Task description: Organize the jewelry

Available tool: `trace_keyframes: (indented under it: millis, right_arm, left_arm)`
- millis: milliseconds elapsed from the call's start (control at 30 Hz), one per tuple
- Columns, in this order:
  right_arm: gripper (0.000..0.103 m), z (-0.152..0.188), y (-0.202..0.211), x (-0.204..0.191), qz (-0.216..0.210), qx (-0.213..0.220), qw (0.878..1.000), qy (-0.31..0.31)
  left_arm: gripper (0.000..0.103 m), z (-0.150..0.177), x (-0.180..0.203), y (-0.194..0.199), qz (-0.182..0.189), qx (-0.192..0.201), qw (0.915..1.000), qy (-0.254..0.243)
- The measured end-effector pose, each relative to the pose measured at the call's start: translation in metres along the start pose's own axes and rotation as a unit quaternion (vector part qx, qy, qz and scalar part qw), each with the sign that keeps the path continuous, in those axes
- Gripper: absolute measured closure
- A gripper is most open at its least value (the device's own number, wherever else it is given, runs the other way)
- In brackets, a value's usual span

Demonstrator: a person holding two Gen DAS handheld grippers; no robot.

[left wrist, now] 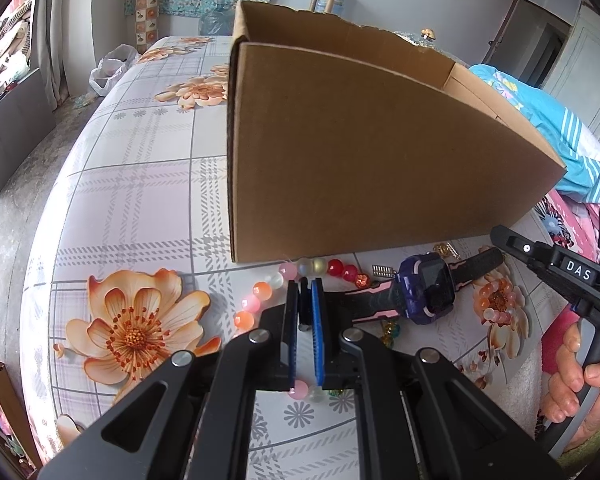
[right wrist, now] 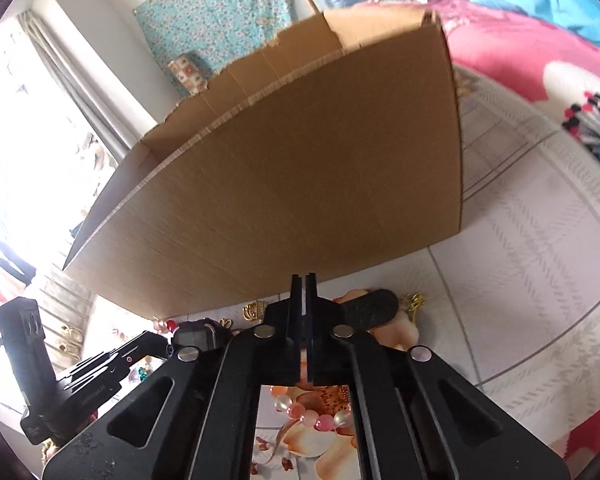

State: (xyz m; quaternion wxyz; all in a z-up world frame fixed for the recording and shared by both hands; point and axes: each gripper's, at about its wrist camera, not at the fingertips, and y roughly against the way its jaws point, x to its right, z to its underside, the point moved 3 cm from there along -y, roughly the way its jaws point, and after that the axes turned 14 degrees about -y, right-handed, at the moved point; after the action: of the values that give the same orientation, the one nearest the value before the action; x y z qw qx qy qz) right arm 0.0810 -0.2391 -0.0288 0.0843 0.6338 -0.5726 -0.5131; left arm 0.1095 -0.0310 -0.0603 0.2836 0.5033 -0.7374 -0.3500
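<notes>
1. Cardboard: one open brown box (left wrist: 380,152) stands on the floral bed sheet (left wrist: 140,200), filling the middle of both views.
2. One smartwatch (left wrist: 428,292) with a purple case and black-and-pink strap lies on the sheet just below the box's near wall, at about 4 o'clock from the left hand-held gripper (left wrist: 305,304).
3. One bead bracelet (left wrist: 260,292) of pink, orange, red and pale beads curves from 9 o'clock to 1 o'clock around the left gripper's tips; more of its beads show beneath the jaws.
4. The left hand-held gripper has its blue pads nearly together with a narrow slit between them; I cannot tell whether a bead or cord is pinched there.
5. The right hand-held gripper (right wrist: 304,280) is clenched with nothing between its fingers, tips just before the box wall.
6. A second bead bracelet (right wrist: 312,412) lies under the right gripper, at 6 o'clock.
7. Gold trinkets: one (right wrist: 254,312) at 10 o'clock, one (right wrist: 414,300) at 3 o'clock of the right gripper's body.
</notes>
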Motion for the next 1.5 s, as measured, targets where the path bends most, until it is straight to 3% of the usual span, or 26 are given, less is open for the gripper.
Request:
trace_keyframes:
  millis: [167, 233, 267, 333, 500, 967, 1333, 1500]
  right_arm:
    - [0.103, 0.001, 0.008, 0.0, 0.004, -0.002, 1.0, 0.009]
    - [0.096, -0.001, 0.006, -0.001, 0.008, -0.007, 1.0, 0.006]
    - [0.091, -0.001, 0.008, 0.004, 0.017, -0.007, 1.0, 0.003]
    - [0.064, -0.004, 0.01, 0.003, 0.031, -0.002, 0.999, 0.006]
    - [0.048, 0.001, 0.013, 0.01, 0.056, -0.003, 0.998, 0.033]
    - [0.043, -0.01, -0.027, -0.002, 0.041, -0.044, 0.998, 0.022]
    - [0.043, -0.026, -0.034, 0.015, -0.081, -0.09, 0.99, -0.077]
    - [0.044, -0.033, -0.031, 0.027, -0.179, -0.103, 0.969, -0.139]
  left_arm:
    - [0.097, 0.0, -0.001, 0.002, -0.006, 0.002, 1.0, -0.001]
    - [0.097, 0.0, 0.0, 0.003, -0.007, 0.001, 1.0, -0.001]
    - [0.097, 0.0, 0.0, 0.003, -0.008, 0.0, 1.0, -0.002]
    - [0.097, 0.0, 0.002, 0.003, -0.012, -0.002, 0.9999, -0.004]
    - [0.097, 0.0, 0.005, 0.001, -0.02, -0.005, 0.9998, -0.005]
    - [0.097, 0.0, 0.013, -0.002, -0.03, -0.006, 0.9995, -0.007]
    - [0.097, 0.001, 0.012, -0.002, -0.028, -0.007, 0.9995, -0.009]
    - [0.097, 0.001, 0.012, -0.002, -0.026, -0.006, 0.9996, -0.007]
